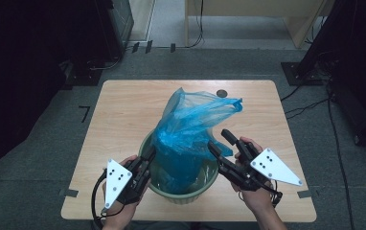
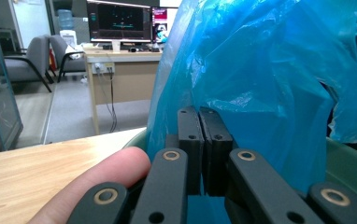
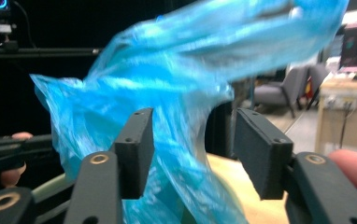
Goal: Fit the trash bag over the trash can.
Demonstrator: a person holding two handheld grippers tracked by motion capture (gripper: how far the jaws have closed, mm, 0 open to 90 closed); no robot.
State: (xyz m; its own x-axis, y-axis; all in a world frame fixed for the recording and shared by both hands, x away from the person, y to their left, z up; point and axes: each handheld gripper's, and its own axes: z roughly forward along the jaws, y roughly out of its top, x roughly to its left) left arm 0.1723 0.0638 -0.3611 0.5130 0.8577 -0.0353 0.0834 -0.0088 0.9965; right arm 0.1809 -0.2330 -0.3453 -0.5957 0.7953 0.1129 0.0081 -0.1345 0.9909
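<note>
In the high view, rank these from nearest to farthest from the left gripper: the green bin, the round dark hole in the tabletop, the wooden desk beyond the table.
1. Green bin: right beside the left gripper, at the table's near edge.
2. Round dark hole: far side of the table, right of centre.
3. Wooden desk: off the table, at the top of the view.

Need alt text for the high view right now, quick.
A blue plastic bag stands bunched in a green bin on a wooden table; the left gripper pinches its edge, the right gripper is open beside it.
</note>
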